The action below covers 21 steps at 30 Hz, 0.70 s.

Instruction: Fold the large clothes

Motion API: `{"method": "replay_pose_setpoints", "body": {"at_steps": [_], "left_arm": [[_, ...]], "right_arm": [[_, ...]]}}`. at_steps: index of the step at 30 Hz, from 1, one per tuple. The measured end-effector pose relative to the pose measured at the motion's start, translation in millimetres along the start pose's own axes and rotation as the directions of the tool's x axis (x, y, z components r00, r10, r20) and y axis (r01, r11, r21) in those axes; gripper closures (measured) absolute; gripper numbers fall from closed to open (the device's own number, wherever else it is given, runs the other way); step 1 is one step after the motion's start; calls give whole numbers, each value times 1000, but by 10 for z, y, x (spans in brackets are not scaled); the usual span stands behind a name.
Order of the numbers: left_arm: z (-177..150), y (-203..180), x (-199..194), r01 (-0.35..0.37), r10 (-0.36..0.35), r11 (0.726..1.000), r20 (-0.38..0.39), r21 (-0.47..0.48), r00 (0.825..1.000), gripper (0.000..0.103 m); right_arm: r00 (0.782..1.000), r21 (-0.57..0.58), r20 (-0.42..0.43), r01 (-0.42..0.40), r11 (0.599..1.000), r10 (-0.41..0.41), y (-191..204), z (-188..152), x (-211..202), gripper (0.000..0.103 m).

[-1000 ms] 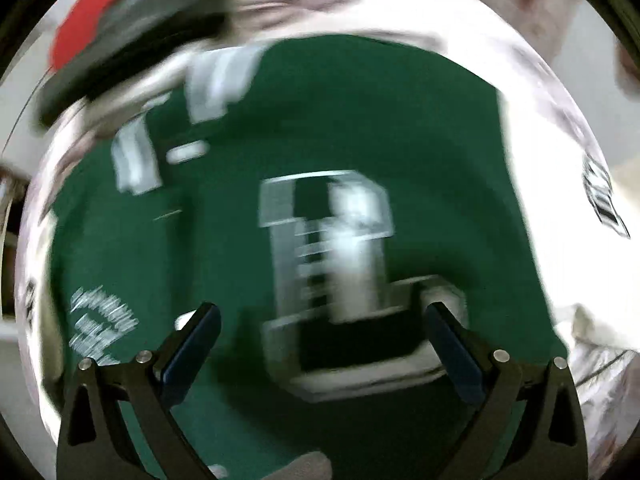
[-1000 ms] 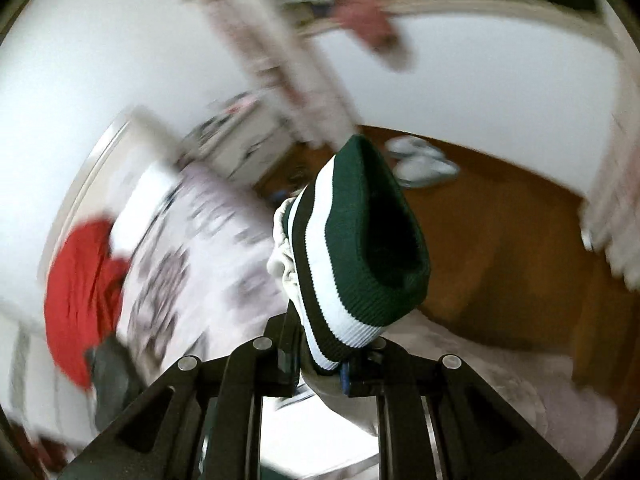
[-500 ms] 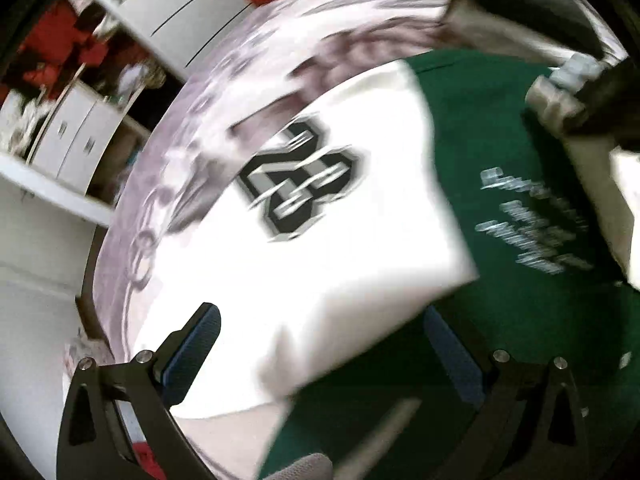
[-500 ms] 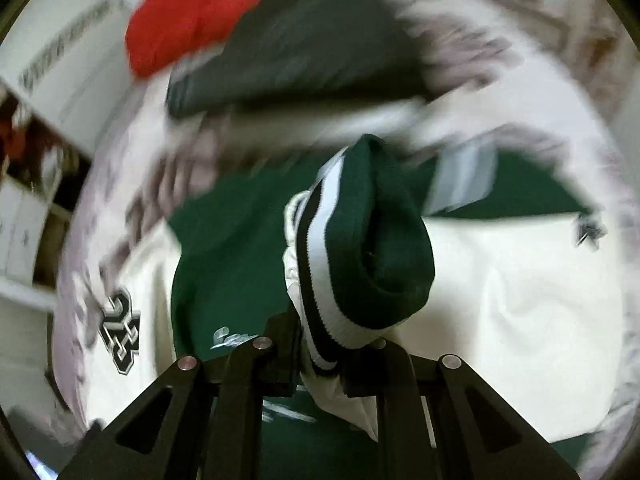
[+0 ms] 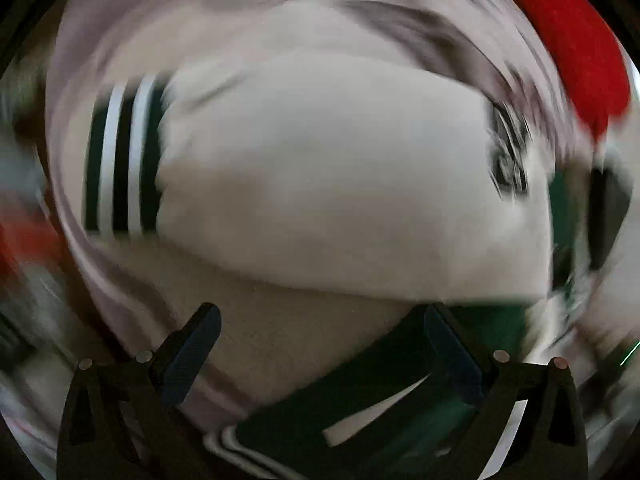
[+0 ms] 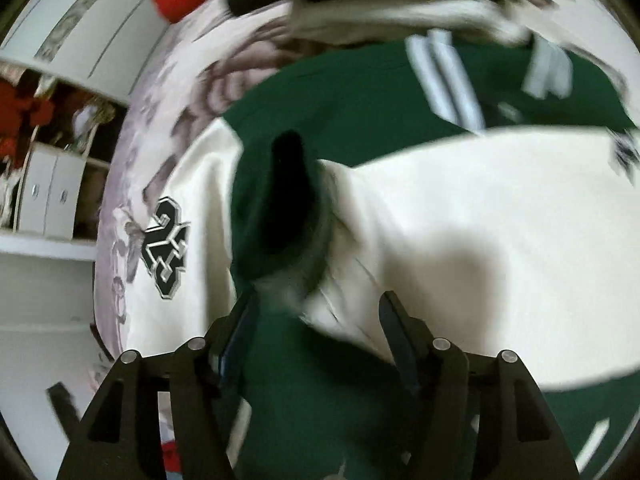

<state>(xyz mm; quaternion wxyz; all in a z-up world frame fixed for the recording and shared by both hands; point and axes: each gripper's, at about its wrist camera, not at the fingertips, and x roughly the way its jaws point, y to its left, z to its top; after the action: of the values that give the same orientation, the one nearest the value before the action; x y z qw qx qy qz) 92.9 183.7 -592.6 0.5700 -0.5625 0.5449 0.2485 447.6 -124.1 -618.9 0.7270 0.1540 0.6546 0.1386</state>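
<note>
The bed cover [image 6: 132, 184], a pale fabric with a soft grey-mauve floral print, carries the whole work. The jacket [image 6: 360, 92], green in the body with cream sleeves, lies spread flat across it and fills most of both views. The step in hand appears to be laying one cream sleeve [image 6: 480, 216] across the green body. To do this well, the sleeve should be let fall along its full length, square to the body's edge, and its cuff should come clear of the tongs before the hand draws away, so that nothing drags the fold askew. The right gripper [image 6: 316, 320] has its jaws opening; the dark green ribbed cuff [image 6: 288, 200] stands between them, bunched and gaping like a tube, with no pad visibly pressing on it. The left gripper [image 5: 320, 344] shows its tongs spread wide and empty, above the other cream sleeve [image 5: 340, 184], whose striped green-and-white cuff [image 5: 120, 160] lies flat at the left of that view. The cloth reads thick and matte, the ribbing elastic and inclined to spring, so the cuff may need pressing flat. A stitched number patch [image 6: 166, 252] sits on the far sleeve. A red garment [image 5: 568, 40] lies at the bed's edge; the left view is much blurred.
</note>
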Motion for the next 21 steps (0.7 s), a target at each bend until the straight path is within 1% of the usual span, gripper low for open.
{"method": "replay_pose_setpoints", "body": {"at_steps": [1, 2, 3, 4, 5, 6, 7, 8, 9, 10, 11, 12, 13, 15, 16, 17, 18, 19, 20, 21], "left_arm": [[99, 252, 83, 85, -84, 989, 6, -118, 996, 2], [141, 367, 117, 127, -125, 977, 26, -172, 992, 10], [224, 503, 158, 162, -150, 959, 69, -233, 986, 27], [306, 608, 191, 167, -144, 945, 103, -280, 984, 38], [378, 688, 210, 162, -127, 934, 129, -319, 984, 59], [431, 729, 203, 170, -125, 925, 150, -341, 981, 72], [465, 733, 156, 184, -124, 916, 185, -356, 975, 79], [554, 716, 86, 195, -120, 919, 229, -342, 966, 90], [688, 647, -9, 180, -97, 937, 272, -299, 957, 94], [847, 564, -109, 163, -79, 954, 316, -252, 946, 96], [1009, 533, -170, 153, -69, 963, 346, -220, 936, 97], [1203, 476, -244, 149, -68, 971, 378, -190, 923, 97], [1372, 440, -295, 150, -72, 975, 402, -166, 913, 97], [1854, 371, -337, 146, -78, 981, 436, -126, 897, 97], [2108, 327, -321, 143, -80, 983, 441, -112, 894, 97], [2255, 295, -300, 140, -80, 985, 443, -105, 893, 97], [2473, 218, -240, 135, -86, 987, 432, -82, 897, 97], [2610, 171, -200, 119, -81, 991, 422, -64, 903, 97], [2783, 97, -123, 102, -78, 994, 404, -38, 912, 97], [2754, 80, -115, 91, -75, 996, 388, -23, 919, 97]], "right_arm": [[1000, 25, 0, 17, 1000, -17, -78, -69, -9, 38], [1000, 44, -1, 24, 999, -24, -150, -107, -45, 38], [1000, 78, -4, 30, 996, -30, -229, -157, -86, 38], [1000, 101, -6, 26, 995, -25, -290, -184, -145, 38], [1000, 124, -4, 19, 992, -19, -331, -230, -132, 38], [1000, 156, 2, 19, 988, -20, -356, -238, -118, 38], [1000, 176, 7, 22, 984, -23, -371, -269, -120, 38], [1000, 191, 10, 21, 981, -24, -385, -258, -135, 38], [999, 205, 14, 31, 978, -35, -352, -274, -101, 38], [999, 209, 17, 42, 977, -46, -334, -286, -103, 38], [998, 207, 23, 47, 977, -53, -285, -298, -80, 38], [998, 202, 24, 54, 978, -60, -246, -265, -111, 38], [996, 188, 28, 81, 979, -88, -173, -254, -88, 38], [994, 156, 32, 101, 983, -107, -100, -196, -145, 38], [991, 136, 35, 121, 983, -127, -23, -150, -118, 38], [990, 122, 40, 132, 984, -138, 42, -106, -96, 38], [989, 105, 51, 133, 986, -139, 147, -36, -42, 38], [988, 97, 55, 138, 986, -144, 221, 14, 7, 38], [986, 92, 57, 151, 984, -156, 296, 64, 66, 38], [985, 86, 56, 158, 984, -163, 391, 122, 151, 37]]}}
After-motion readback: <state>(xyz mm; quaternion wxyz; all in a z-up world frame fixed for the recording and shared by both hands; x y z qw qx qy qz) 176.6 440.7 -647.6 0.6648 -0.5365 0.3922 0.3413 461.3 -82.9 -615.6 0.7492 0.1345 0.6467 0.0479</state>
